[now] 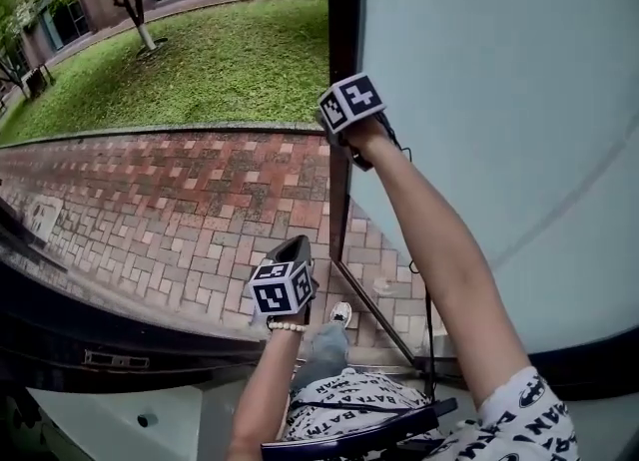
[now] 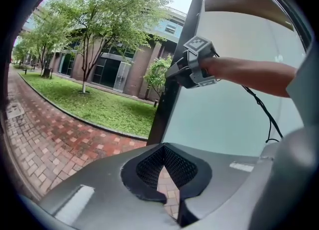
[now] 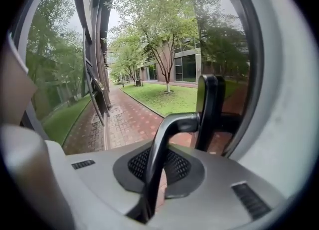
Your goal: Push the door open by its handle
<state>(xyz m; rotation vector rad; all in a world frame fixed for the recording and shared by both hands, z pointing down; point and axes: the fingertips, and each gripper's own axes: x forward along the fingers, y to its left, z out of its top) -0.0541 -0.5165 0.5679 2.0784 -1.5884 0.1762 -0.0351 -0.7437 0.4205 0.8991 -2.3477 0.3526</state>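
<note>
The door (image 1: 489, 100), a pale frosted pane in a dark frame (image 1: 339, 40), stands at the right in the head view, with brick paving showing past its edge. My right gripper (image 1: 349, 110) is raised against that edge. In the right gripper view its jaws (image 3: 159, 162) are shut on the dark metal lever handle (image 3: 169, 132), which runs up between the pads and bends right to a post (image 3: 209, 107). My left gripper (image 1: 288, 267) hangs lower and to the left, away from the door. Its jaws (image 2: 163, 149) are shut with nothing between them. It looks across at the right gripper (image 2: 192, 69).
Outside lie a red brick path (image 1: 170, 210), a lawn (image 1: 200, 60) and trees (image 2: 99, 20). A dark door sill (image 1: 110, 334) crosses the bottom left. A black cable (image 1: 429, 309) hangs under the right arm. The person's shoe (image 1: 340, 314) is on the paving by the door's foot.
</note>
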